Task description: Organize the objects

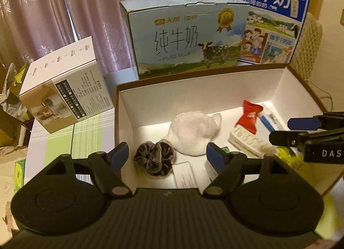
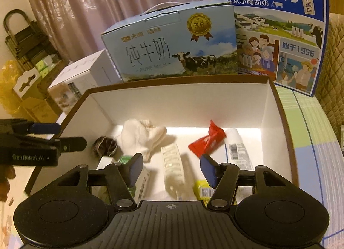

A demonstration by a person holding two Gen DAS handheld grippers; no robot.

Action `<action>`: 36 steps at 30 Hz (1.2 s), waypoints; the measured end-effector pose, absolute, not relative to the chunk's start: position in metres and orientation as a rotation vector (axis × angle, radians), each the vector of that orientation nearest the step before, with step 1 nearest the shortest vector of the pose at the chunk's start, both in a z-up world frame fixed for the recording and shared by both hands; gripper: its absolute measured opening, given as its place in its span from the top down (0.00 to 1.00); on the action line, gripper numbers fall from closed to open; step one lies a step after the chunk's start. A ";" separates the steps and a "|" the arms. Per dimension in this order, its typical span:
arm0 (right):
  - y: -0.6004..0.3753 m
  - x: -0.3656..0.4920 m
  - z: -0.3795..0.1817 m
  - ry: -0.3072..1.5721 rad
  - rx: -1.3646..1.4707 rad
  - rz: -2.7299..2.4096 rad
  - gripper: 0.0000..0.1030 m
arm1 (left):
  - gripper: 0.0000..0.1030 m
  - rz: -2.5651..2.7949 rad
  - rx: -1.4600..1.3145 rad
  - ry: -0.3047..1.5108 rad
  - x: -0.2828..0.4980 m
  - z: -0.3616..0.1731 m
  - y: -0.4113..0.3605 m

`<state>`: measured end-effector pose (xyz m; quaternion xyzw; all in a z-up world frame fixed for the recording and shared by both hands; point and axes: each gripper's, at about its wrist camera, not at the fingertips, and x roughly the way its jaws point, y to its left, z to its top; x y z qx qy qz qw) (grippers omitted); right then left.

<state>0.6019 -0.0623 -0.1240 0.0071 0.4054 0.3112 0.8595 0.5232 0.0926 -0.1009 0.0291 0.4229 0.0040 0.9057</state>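
Hair clip [image 2: 173,166] lengthwise front-to-back, in box [image 2: 193,100]

Each fisheye sits just behind its own claw, close above the open box [image 1: 215,81] and tilted down into it, facing the milk cartons [image 2: 172,42] along the bench's far edge. The left view looks from the box's left end, the right view from nearer its middle. Both share the box interior, seemingly all of it, and each catches the other claw at its frame edge.
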 end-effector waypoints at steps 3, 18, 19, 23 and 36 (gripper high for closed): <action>-0.075 0.590 -0.118 0.836 0.020 0.673 0.40 | 0.20 -0.016 0.031 0.865 0.511 -0.093 0.091; -0.136 0.492 -0.072 0.749 0.041 0.696 0.35 | 0.01 -0.038 -0.079 0.748 0.394 -0.044 0.082; -0.138 0.485 -0.069 0.741 0.039 0.692 0.35 | 0.01 -0.039 -0.085 0.739 0.384 -0.041 0.081; -0.150 0.451 -0.054 0.723 0.054 0.673 0.34 | 0.01 -0.016 -0.098 0.725 0.350 -0.032 0.076; -0.170 0.358 -0.022 0.768 0.067 0.629 0.33 | 0.01 0.110 -0.092 0.775 0.250 -0.023 0.058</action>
